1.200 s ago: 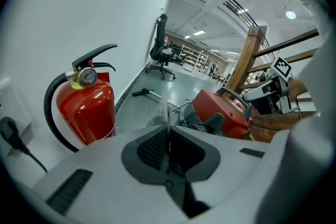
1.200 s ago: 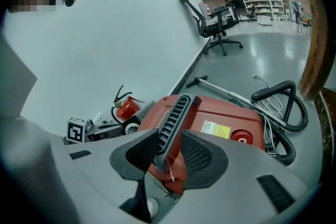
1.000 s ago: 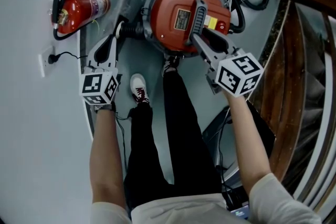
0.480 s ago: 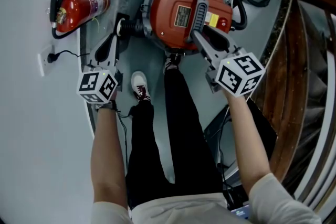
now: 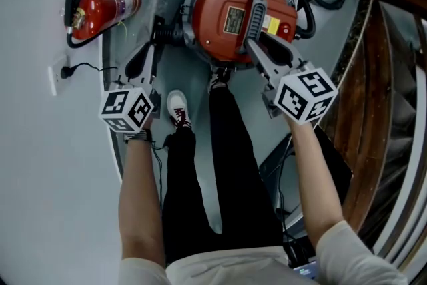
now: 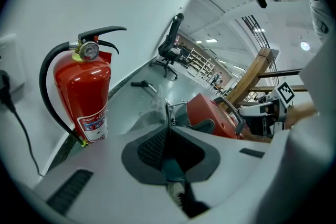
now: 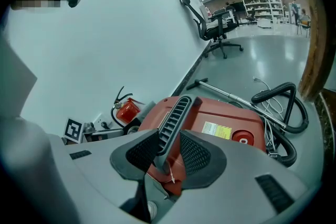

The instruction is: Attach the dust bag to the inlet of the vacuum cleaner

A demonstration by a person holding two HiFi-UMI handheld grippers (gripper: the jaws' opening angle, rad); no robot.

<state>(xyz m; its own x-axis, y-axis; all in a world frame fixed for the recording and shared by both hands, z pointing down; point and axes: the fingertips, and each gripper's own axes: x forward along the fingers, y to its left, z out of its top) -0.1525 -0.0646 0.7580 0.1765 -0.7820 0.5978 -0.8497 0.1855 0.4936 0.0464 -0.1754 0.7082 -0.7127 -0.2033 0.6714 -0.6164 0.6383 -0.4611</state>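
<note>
While right tool [image 7: 169,140] clamps handle [image 7: 176,112], left's [image 6: 168,131] (seemingly) closed.

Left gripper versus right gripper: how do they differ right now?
The right gripper is clamped on the vacuum's grey ribbed handle; the left gripper has its jaws nearly together, and whether they pinch anything thin is unclear. The right gripper sits over the red vacuum body; the left gripper reaches beside it, on the fire extinguisher side. Both slant downward.
</note>
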